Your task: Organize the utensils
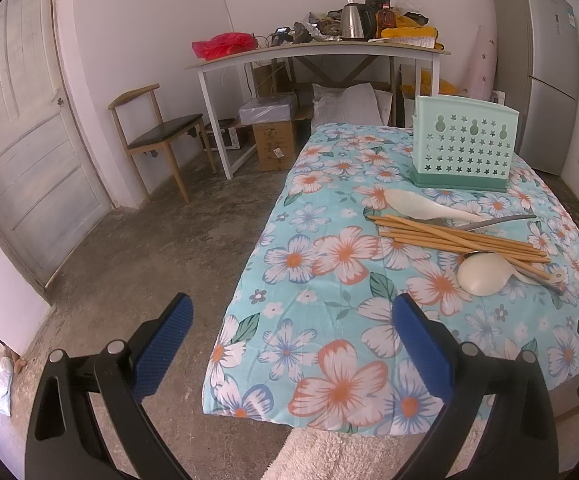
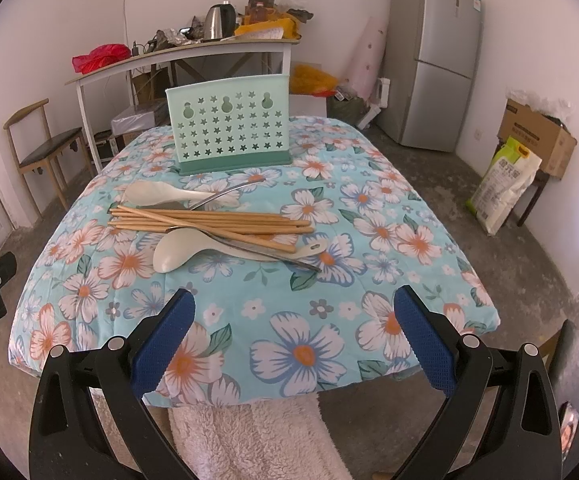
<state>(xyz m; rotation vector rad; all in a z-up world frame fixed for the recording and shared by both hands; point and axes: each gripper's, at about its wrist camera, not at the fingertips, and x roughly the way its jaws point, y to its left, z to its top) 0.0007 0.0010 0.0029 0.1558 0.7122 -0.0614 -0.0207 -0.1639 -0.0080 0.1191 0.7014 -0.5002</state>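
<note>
Floral bedding in turquoise covers the table (image 1: 329, 280) I see through the left wrist camera, with bare concrete floor, a white door and a wooden chair (image 1: 157, 136) off to its left. My left gripper (image 1: 291, 320) hangs at the table's near left corner with its blue pads spread wide apart and nothing between them. Toward the far right stands the mint green utensil holder (image 1: 463, 144), upright. Just in front of it lies the utensil pile: a bundle of wooden chopsticks (image 1: 457, 236), a white rice paddle (image 1: 429, 206) behind them, a white ladle (image 1: 483, 274) bowl-down in front, and a metal spoon (image 1: 497, 222) threaded across.

From the right wrist camera, I look straight down the table. My right gripper (image 2: 293, 318) hovers over the near edge, pads wide apart and empty. Chopsticks (image 2: 213, 220), paddle (image 2: 169, 192) and ladle (image 2: 193, 250) lie mid-table, touching one another, with the holder (image 2: 229, 128) beyond them. A grey fridge (image 2: 433, 56) stands at the back right.
</note>
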